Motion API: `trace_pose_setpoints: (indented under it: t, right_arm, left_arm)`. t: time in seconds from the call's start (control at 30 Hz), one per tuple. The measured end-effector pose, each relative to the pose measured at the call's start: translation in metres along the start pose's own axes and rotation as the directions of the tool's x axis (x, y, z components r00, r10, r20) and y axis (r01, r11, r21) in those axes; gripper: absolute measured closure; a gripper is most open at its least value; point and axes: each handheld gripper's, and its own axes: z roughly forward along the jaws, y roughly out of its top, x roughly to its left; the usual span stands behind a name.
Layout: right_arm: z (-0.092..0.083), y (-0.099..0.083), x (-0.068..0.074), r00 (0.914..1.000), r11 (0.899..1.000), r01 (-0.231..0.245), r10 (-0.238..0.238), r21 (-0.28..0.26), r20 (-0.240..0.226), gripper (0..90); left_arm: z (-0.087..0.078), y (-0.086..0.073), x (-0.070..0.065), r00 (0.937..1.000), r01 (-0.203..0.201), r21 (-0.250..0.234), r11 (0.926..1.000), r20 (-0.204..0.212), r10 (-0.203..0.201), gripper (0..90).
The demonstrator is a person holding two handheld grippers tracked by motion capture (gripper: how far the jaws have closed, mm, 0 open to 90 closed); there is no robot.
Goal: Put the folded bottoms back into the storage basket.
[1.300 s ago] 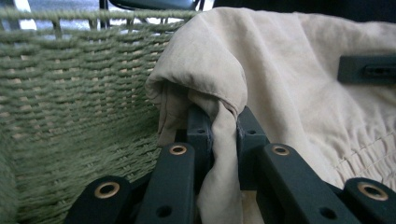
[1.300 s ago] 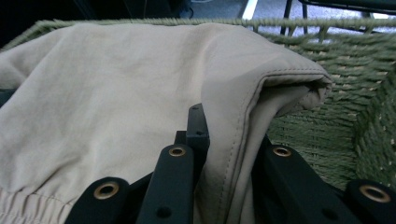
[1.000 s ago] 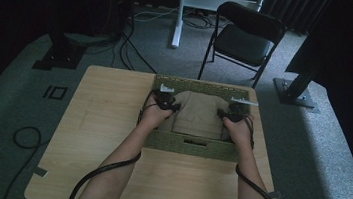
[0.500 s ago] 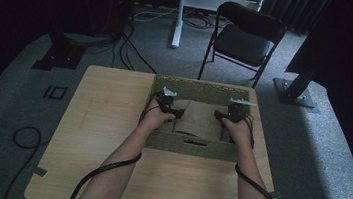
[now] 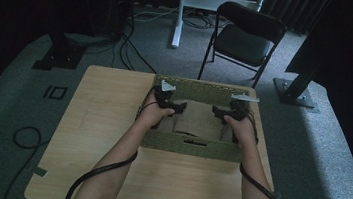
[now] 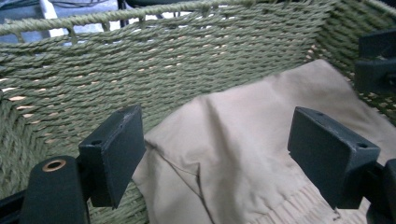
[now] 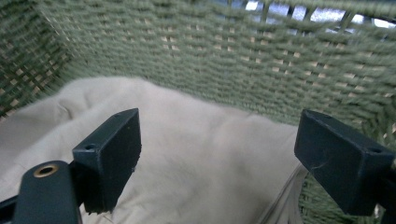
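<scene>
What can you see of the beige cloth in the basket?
The cloth is plain beige fabric, soft and creased, with a stitched seam and a ribbed edge in the left gripper view. It lies crumpled on the floor of the green woven basket, its edges against the walls. Both hand-held grippers, left and right, are over it with jaws open, not gripping it.

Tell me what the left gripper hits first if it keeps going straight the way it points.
Probably the beige cloth lying between the open jaws of the left gripper; beyond it stands the green woven basket wall. Depth is hard to judge.
</scene>
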Motion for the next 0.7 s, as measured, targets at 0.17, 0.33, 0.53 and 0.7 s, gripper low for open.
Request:
trace_pose_setpoints:
  t: [0.17,0.33,0.53,0.7]
  right_arm:
    - [-0.010,0.009,0.002,0.9999,1.000,0.010,-0.010,-0.017,0.000,14.3]
    - [-0.024,0.018,0.007,0.9990,0.999,0.044,-0.044,-0.028,-0.003,14.2]
    - [-0.039,0.024,0.009,0.9985,0.997,0.055,-0.055,-0.048,-0.001,14.3]
    - [-0.050,0.025,0.010,0.9975,0.995,0.070,-0.070,-0.064,-0.002,14.3]
  left_arm:
    - [-0.009,0.003,-0.002,0.9999,-0.002,0.006,1.0000,0.017,0.002,19.3]
    - [-0.021,0.011,-0.004,0.9995,0.003,-0.031,0.9995,0.030,-0.002,19.3]
    - [-0.039,0.025,-0.007,0.9995,0.000,-0.077,0.9970,0.031,0.002,19.3]
    - [-0.053,0.028,-0.014,0.9983,-0.024,-0.082,0.9964,0.052,0.028,19.3]
